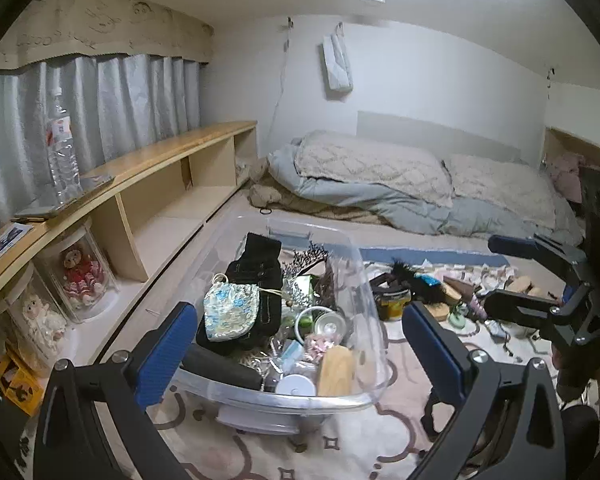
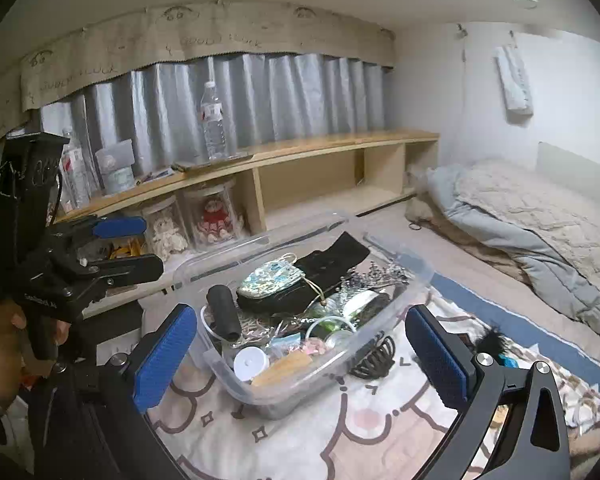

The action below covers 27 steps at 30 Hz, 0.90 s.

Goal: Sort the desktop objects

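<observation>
Item: clear plastic bin [image 1: 364, 280], standing on a patterned blanket [image 2: 300, 440] on the floor, beside a low wooden shelf [image 1: 172, 152].
Contents: black pouch [image 1: 256, 280], brocade drawstring bag [image 1: 230, 312] lying on it, black cylinder [image 2: 223, 312], white round lid [image 2: 251, 362], wooden block [image 1: 334, 370], dried sprigs, small oddments.

Unsorted lot: black claw clip [image 2: 374, 354] just outside the bin's near wall; a scatter of small things [image 1: 440, 292] on the blanket to the bin's right, including a black feathered piece [image 1: 404, 272].

Tongs: left gripper [image 1: 296, 344] wide, nothing between the fingers; right gripper [image 2: 300, 356] likewise wide and empty. Both hang above the bin.

Step, as judged: between picks. Next move calls for reaching one loose item, likely the clip, and closing on it.

Obstacles: the bin's wall crowds the clip; the other gripper sits close alongside.
</observation>
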Each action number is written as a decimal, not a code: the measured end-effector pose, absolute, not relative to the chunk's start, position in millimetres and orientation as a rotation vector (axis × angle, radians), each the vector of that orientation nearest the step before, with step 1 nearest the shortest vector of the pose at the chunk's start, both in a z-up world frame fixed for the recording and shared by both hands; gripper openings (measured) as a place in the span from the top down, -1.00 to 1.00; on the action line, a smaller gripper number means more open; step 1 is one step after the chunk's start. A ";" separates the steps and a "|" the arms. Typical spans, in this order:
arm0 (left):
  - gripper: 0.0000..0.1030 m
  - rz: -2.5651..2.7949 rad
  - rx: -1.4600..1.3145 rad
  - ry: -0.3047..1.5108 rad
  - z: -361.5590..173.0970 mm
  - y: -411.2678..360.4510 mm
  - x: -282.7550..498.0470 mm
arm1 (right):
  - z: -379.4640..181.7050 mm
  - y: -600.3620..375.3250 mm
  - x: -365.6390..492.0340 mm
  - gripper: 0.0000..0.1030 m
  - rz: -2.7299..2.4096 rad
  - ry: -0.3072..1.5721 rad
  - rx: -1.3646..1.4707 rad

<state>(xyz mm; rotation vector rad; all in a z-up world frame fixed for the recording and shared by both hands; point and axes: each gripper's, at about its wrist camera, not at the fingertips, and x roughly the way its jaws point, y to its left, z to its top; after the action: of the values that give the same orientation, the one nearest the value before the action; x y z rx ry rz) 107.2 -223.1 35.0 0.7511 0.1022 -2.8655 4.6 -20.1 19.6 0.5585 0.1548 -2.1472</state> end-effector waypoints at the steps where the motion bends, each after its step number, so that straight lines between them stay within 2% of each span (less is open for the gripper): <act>1: -1.00 -2.865 0.740 0.104 36.0 -218.8 110.4 | 20.6 -14.8 6.5 -1.00 -2.149 0.142 0.555; 11: -1.00 -2.857 0.649 0.086 32.8 -182.6 133.2 | 22.9 31.6 32.2 -1.00 -2.237 0.123 0.489; 20: -1.00 -2.866 0.598 -0.023 22.0 -150.2 153.6 | 10.2 43.6 50.4 -1.00 -2.253 0.139 0.473; 27: -1.00 -2.885 0.627 0.001 8.9 -142.5 161.0 | -0.9 43.8 59.4 -1.00 -2.284 0.165 0.449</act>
<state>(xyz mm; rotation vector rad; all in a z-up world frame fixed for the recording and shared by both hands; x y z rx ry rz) 161.0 -142.5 8.9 0.6269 0.0010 -2.8854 59.4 43.8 -0.9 0.4493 0.1646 -2.2838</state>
